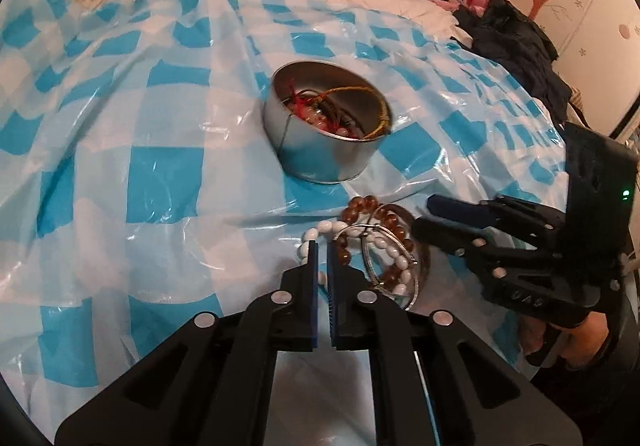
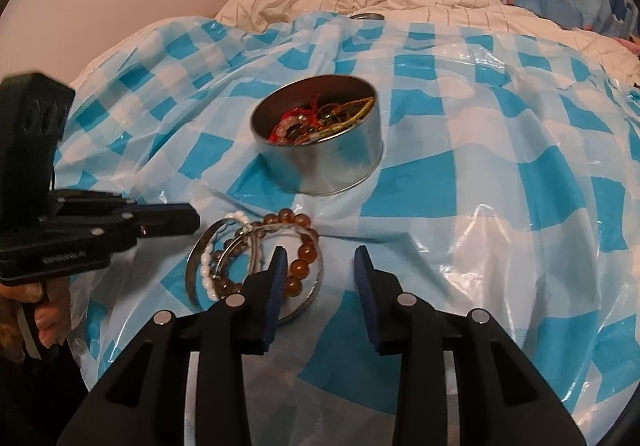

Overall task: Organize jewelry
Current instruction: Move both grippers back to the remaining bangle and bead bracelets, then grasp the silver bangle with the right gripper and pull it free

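Left hand-held gripper (image 1: 322,248) nearly together, right (image 2: 320,258) apart, beside glossy beaded bracelets (image 2: 256,262).

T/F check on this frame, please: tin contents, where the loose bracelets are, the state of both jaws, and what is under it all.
1. The round metal tin already holds jewelry. True.
2. The brown bead bracelet lies inside the tin. False: it lies on the checked plastic sheet in front of the tin, piled with a white bead bracelet and silver bangles.
3. The right gripper has its jaws wide apart. True.
4. The left gripper holds the tin. False: its jaws are nearly closed at the white beads and well short of the tin; a grasp cannot be confirmed.
5. The sheet is red and white. False: blue and white.
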